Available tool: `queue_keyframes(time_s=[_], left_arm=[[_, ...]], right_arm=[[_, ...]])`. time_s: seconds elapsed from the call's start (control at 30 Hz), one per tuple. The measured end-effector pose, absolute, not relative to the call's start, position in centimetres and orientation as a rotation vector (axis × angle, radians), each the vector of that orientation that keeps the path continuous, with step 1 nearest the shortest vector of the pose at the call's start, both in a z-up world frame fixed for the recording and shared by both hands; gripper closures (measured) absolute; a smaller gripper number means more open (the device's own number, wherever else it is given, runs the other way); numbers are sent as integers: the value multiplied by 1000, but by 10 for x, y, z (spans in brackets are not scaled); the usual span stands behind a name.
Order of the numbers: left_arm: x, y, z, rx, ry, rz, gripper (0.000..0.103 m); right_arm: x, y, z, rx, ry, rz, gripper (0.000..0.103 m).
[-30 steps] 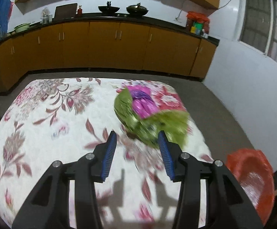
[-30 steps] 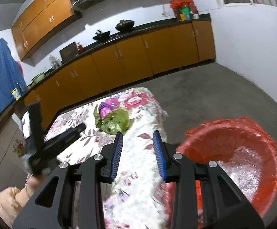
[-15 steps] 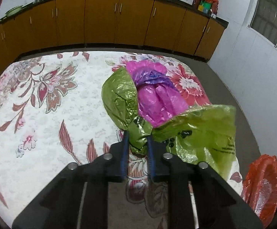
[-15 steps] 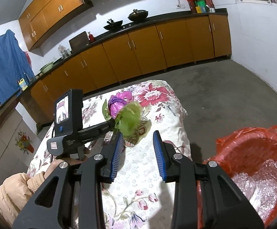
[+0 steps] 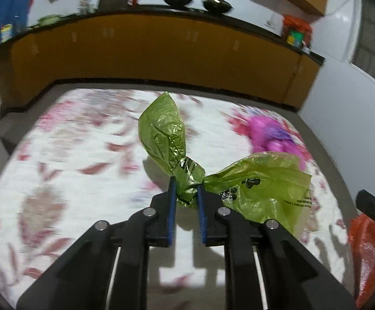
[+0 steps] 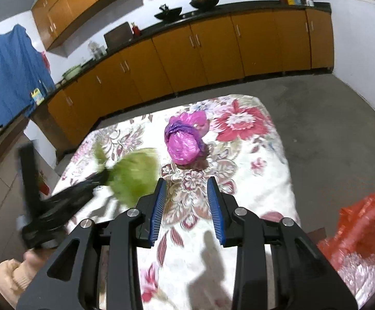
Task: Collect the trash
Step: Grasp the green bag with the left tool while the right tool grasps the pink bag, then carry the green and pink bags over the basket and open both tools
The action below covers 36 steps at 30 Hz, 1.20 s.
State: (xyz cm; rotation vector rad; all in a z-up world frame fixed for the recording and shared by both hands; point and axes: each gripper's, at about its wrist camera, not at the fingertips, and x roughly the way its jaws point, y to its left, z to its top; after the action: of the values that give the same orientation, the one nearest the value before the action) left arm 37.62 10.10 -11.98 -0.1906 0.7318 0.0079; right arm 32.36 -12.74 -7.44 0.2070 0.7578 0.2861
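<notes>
Table with floral cloth [image 6: 241,201]: the work surface; all loose trash lies on it. In the left wrist view its pattern is smeared by blur, and its near edge is cut off behind the gripper bodies.

Red-lined bin [image 6: 362,230]: stands just off the table's right edge, low, mouth open and something clear and crinkled inside. Judged to be where the trash goes. Only part shows in either view.

Green plastic bag [image 5: 187,178]: crumpled, printed with paw marks, pinched at its twisted middle so both ends flare free. It appears lifted clear of the cloth, though the underside is hidden. In the right wrist view it is a green blur, shape unreadable.

Pink and purple plastic bag [image 6: 184,139]: balled up, resting on the cloth towards the far right corner, apart from both grippers. Judged next for collection. Blurred in the left wrist view.

Left gripper [image 5: 186,196]: jaws have just been closing and now clamp the green bag's waist between the blue pads.

Right gripper [image 6: 187,201]: jaws partly spread, nothing between them, pointed towards the pink bag.

Sleeve [image 6: 9,276]: cream, at the lower left, cut off by the frame.
</notes>
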Motion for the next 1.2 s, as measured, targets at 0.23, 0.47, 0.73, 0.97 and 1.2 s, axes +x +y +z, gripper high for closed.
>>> queue_keyframes(time_s=[0.23,0.47,0.73,0.97,1.2], left_arm=[[364,138,-113,-204,699,74,87],[360,153,-114,-211,681,113,87],[362,161,-119,-210,682,131,87],[362,159,-121,-203,687,131,87],[354,152,-117,-192,690,118,87]], right_arm=[[354,-108,-86,181,753,257,56],[387,-95,-97,157,745,218,56],[408,-90,-117,146,795,204,60],[407,-92,-118,144,812,238,91],[378,-108,-100,130,777,221,93]])
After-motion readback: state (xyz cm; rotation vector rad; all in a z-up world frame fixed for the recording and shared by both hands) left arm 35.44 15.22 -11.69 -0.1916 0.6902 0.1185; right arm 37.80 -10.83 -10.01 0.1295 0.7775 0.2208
